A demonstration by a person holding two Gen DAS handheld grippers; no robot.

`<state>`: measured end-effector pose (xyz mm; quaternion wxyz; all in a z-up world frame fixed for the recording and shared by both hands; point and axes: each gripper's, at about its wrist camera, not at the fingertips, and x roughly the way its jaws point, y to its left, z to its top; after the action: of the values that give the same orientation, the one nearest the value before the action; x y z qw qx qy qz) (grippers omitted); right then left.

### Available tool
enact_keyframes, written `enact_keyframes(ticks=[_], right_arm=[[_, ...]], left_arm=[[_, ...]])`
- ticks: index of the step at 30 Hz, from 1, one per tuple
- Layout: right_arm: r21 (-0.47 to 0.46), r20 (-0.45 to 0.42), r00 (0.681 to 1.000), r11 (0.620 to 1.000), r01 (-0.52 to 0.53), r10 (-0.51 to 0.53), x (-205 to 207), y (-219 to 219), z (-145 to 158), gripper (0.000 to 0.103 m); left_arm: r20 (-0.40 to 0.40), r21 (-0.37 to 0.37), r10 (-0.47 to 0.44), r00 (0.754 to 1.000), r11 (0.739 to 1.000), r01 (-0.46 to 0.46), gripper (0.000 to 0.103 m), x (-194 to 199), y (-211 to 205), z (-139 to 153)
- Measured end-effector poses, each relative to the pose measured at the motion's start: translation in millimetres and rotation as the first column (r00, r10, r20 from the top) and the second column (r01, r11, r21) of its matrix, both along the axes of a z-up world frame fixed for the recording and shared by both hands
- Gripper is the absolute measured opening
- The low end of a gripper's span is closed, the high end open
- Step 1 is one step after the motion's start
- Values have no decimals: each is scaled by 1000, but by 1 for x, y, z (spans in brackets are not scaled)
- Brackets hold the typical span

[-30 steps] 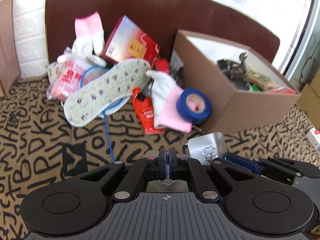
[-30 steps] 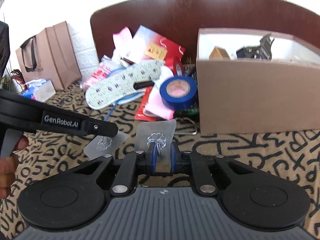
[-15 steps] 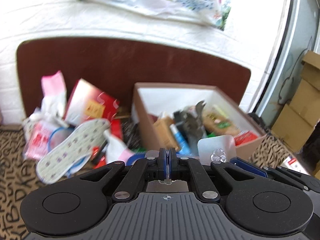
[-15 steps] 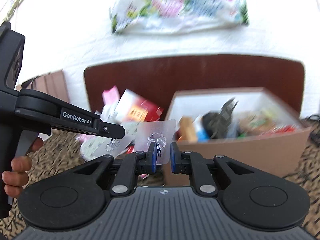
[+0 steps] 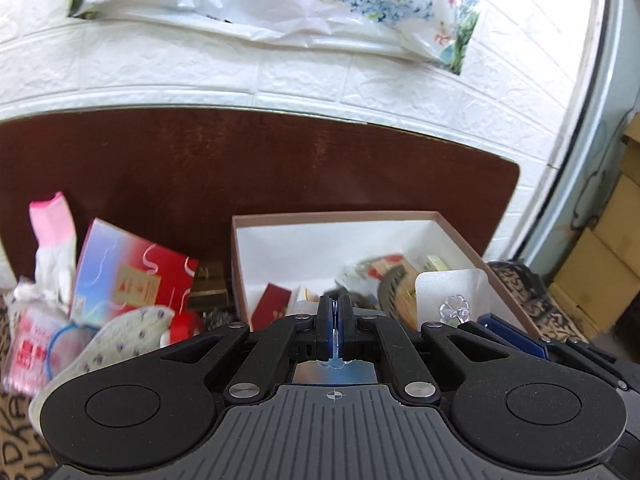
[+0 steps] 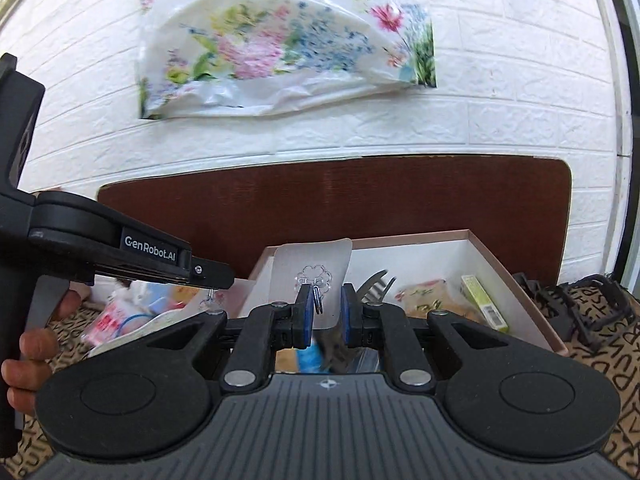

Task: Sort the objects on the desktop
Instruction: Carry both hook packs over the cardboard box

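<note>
Over box [image 6: 516, 322], hook [image 6: 316, 276] seemingly upright.

The open brown cardboard box with white inner walls [image 5: 460, 236] stands straight ahead, and its top is unobstructed from above. Its floor is crowded on the near and right side with packets and dark metal pieces, while the far left corner against the white wall [image 5: 288, 256] lies bare. Behind the box a dark brown wooden board [image 5: 280, 168] rises and closes off the far side. To the left, a heap blocks the tabletop: a red and white gift box [image 5: 132, 276], a floral shoe insole [image 5: 120, 332] and a pink and white glove [image 5: 54, 240]. To the right of the box, a black wire frame [image 6: 580, 308] sits on the letter-patterned cloth [image 6: 624, 364].
</note>
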<state>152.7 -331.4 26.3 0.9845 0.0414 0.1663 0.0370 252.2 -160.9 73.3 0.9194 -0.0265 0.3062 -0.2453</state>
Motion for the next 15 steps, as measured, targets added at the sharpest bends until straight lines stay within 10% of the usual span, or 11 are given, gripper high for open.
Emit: enact_keyframes(ticks=[15], right_arm=[[-176, -86, 995, 983, -55, 41, 103, 8, -16, 16]], left_arm=[[-37, 56, 53, 998, 997, -50, 3, 89, -27, -36]])
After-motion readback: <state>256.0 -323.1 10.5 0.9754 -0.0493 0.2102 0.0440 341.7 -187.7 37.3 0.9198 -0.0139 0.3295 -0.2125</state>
